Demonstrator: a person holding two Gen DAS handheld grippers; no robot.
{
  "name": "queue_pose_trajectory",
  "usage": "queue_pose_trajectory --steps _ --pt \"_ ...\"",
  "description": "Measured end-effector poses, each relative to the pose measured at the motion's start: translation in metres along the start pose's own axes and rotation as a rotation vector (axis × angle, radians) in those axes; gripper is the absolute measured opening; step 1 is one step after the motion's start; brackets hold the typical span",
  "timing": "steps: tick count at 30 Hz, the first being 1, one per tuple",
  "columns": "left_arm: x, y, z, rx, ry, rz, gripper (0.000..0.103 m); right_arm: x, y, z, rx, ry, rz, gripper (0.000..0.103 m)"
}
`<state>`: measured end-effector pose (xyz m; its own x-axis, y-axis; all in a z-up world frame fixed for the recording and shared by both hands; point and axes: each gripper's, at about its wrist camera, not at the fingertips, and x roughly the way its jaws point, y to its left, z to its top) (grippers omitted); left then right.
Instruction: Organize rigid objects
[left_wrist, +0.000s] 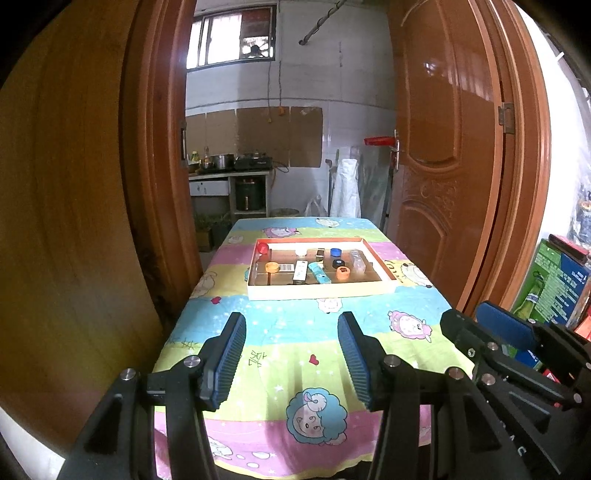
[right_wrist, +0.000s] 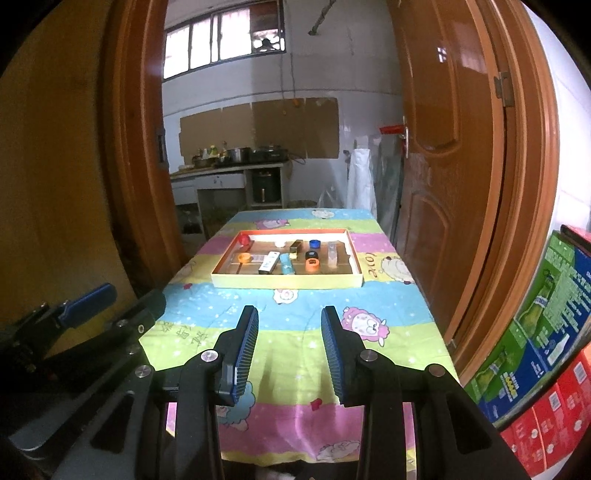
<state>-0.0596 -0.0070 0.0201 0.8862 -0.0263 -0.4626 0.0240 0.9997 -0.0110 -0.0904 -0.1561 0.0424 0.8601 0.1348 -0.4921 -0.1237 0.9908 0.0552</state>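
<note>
Left wrist view: left tongs (left_wrist: 291, 354) apart, holding nothing, hovering over the near end of the tabletop (left_wrist: 280, 332) in the lower half of frame. Shallow tray (left_wrist: 317, 293) sits mid-frame, well apart from the tongs. All small rigid items lie inside it: red cap (left_wrist: 262, 248) in the upper left corner, orange cap (left_wrist: 272, 266), white box (left_wrist: 300, 270), light-blue tube (left_wrist: 318, 274), blue cap (left_wrist: 335, 252), black cap (left_wrist: 339, 263), orange ring piece (left_wrist: 343, 273), clear block (left_wrist: 357, 260). No loose items on the cloth.

Right wrist view: right tongs (right_wrist: 289, 350) apart, empty, lower centre. Same tray (right_wrist: 288, 282) mid-frame, contents in rough rows.

Judgement: fits either sorted and finished, or gathered awaiting sorting; can't tell which.
</note>
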Motion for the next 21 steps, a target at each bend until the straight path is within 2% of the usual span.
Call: queue_pose_trajectory --steps 21 --pt "-0.0008 -0.0005 -0.0033 0.007 0.006 0.007 0.052 -0.0037 0.0043 -0.0029 -0.029 -0.021 -0.004 0.037"
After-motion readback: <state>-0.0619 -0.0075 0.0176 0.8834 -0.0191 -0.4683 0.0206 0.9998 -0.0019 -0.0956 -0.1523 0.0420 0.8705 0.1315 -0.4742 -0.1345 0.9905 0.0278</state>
